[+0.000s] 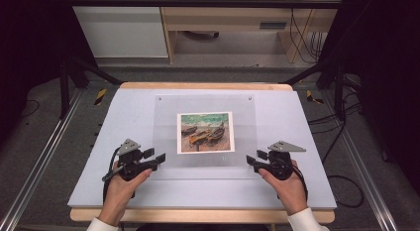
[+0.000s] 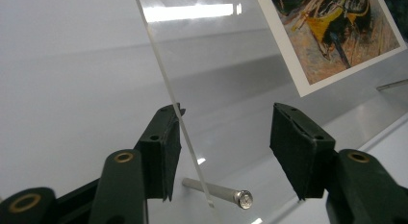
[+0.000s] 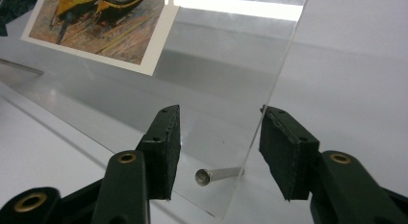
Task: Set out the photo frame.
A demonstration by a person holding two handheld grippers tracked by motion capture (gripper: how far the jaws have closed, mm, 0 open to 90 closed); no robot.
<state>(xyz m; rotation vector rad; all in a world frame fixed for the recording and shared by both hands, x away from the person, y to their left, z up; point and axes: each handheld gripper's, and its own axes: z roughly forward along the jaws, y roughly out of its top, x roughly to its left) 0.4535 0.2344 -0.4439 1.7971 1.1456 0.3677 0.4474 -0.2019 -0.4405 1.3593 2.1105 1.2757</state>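
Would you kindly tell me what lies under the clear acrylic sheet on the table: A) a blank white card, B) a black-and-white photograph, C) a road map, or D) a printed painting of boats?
D: the acrylic sheet covers a white-bordered print showing yellow and dark boats on a shore.

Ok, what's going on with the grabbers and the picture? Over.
Both grippers, left and right, open at clear sheet corners. Picture lies flat under it. Nothing blocking.
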